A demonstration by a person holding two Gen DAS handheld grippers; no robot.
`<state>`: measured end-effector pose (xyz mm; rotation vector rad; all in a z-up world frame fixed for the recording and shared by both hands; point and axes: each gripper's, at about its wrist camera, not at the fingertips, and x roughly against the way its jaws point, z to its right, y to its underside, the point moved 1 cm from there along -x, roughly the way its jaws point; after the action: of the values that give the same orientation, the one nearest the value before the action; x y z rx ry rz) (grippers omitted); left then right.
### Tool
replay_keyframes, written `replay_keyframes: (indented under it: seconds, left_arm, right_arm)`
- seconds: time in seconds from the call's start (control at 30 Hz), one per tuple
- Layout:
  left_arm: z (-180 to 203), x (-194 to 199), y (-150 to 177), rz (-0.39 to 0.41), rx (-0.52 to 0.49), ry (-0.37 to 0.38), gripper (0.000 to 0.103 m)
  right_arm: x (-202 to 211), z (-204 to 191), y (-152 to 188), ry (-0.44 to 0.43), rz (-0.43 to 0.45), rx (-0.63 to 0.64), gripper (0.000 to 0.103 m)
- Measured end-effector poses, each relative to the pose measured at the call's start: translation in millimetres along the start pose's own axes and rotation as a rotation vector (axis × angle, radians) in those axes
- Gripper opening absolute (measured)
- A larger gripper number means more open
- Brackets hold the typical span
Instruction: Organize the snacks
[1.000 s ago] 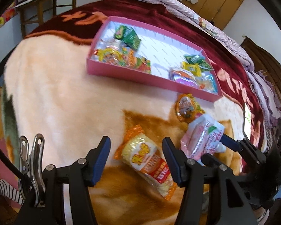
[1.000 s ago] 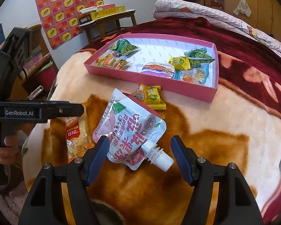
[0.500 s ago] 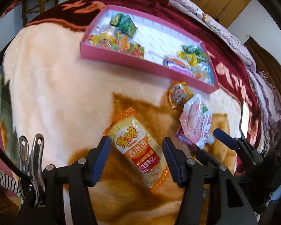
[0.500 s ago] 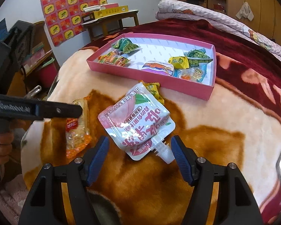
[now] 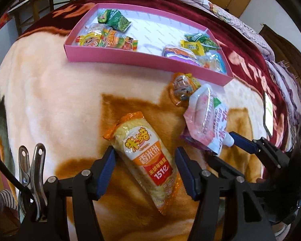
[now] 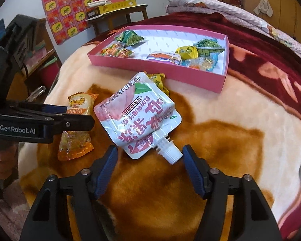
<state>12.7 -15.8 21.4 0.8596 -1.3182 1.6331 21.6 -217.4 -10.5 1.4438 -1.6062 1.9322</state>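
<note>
An orange rice-cracker pack (image 5: 146, 156) lies on the plush blanket. My left gripper (image 5: 144, 152) straddles it, jaws open, pads beside its edges without squeezing. To its right lies a pink-and-white spouted pouch (image 6: 138, 120), white cap toward me. My right gripper (image 6: 150, 148) has the pouch's bottom corner and spout between its fingers; its jaws are closing and the pads are still clear of it. A small orange-yellow snack (image 5: 182, 88) sits partly under the pouch's far end. Beyond it stands the pink tray (image 6: 150, 70) with several snack packets inside.
The left gripper's body (image 6: 40, 120) reaches in beside the pouch, a hand on its grip. A wooden table with a yellow box (image 6: 118, 6) and a shelf (image 6: 30, 50) stand past the bed's left edge. A folded quilt (image 6: 230, 6) lies at the back.
My left gripper has come down and forward, so the rice-cracker pack now sits between its fingers. My right gripper's jaws have narrowed around the pouch's spout end.
</note>
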Motion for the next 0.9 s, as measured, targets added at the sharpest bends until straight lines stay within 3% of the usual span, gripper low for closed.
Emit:
replay_keyframes:
  seconds: [0.3,0.43,0.67,0.9]
  left_arm:
    - [5.6,0.8,2.8,0.008,-0.059,0.001,0.060]
    - [5.3,1.8,2.3,0.012,-0.083,0.015,0.057]
    - [0.1,7.8,0.9,0.038,-0.104,0.038,0.054]
    - [-6.1,31.1,-8.9,0.133,-0.119,0.049,0.054]
  right_arm:
    - [-2.5,-10.4,-1.4,0.058,-0.015,0.060,0.040]
    - [-3.2,-6.3,-4.5,0.063,-0.001,0.039,0.023]
    - [1.0,-3.9,-6.0,0.027,0.025,0.020,0.022]
    - [14.6,-5.8,-14.3,-0.005,0.077,0.001,0.020]
